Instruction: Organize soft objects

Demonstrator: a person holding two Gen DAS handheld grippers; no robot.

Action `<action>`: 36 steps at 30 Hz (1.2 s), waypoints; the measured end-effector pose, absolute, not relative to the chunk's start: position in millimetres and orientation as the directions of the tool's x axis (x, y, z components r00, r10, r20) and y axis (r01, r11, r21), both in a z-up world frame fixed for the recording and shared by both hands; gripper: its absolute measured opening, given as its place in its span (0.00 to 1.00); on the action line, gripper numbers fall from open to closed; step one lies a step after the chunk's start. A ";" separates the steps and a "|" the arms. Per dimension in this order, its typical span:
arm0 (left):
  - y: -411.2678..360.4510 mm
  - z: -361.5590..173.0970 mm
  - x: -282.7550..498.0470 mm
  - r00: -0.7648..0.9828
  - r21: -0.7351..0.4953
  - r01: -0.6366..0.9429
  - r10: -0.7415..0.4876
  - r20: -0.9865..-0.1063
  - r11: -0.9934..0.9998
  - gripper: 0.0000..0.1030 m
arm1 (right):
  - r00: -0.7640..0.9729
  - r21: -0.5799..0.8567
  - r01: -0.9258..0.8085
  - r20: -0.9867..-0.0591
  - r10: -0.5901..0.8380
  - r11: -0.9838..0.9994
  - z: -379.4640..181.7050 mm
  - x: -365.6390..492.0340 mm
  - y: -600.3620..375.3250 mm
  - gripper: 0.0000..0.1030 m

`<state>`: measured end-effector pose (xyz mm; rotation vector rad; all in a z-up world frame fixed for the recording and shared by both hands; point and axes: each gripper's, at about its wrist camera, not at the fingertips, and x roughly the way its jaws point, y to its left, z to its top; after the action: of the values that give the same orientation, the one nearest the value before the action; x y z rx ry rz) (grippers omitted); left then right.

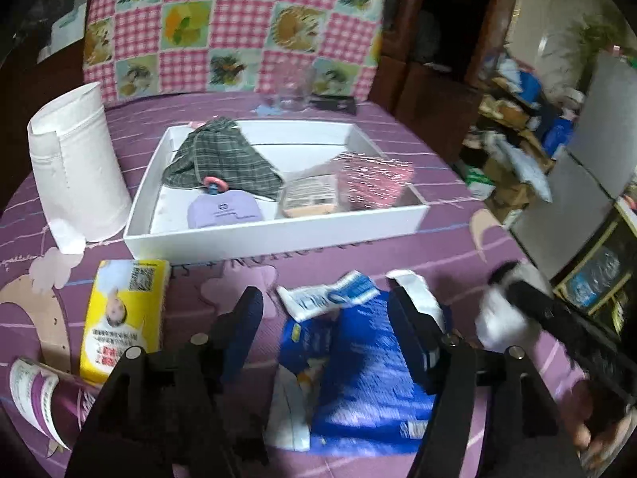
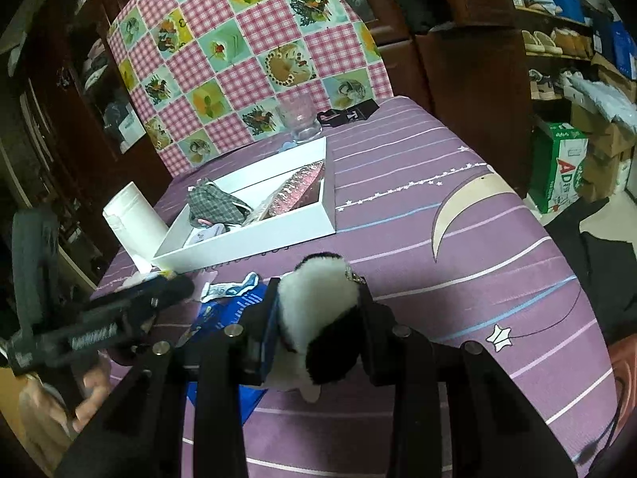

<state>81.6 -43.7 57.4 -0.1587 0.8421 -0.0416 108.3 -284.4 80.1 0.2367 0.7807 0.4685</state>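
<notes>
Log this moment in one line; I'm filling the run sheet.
left tongs: open over blue packet | right tongs: shut on panda plush | white tray: part-filled

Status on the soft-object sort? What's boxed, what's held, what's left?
Boxed: plaid cloth, purple pouch, pink sequin bag in the white box. Held: plush panda in the right hand-held gripper. Left: blue pack between the open left hand-held gripper, yellow pack.

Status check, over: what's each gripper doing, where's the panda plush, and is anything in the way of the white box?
Left gripper open over blue packet. Right gripper shut on panda plush. White box ahead, path unobstructed.
</notes>
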 end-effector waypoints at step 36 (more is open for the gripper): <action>-20.4 57.5 94.3 0.696 -0.184 -0.099 -0.064 -0.715 0.978 0.04 | 0.603 0.389 -0.318 -0.621 0.501 0.865 87.5 116.3 -281.3 0.35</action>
<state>94.3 -20.4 57.5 -0.2153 0.8017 0.0196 116.3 -281.3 87.5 0.2495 0.7928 0.4798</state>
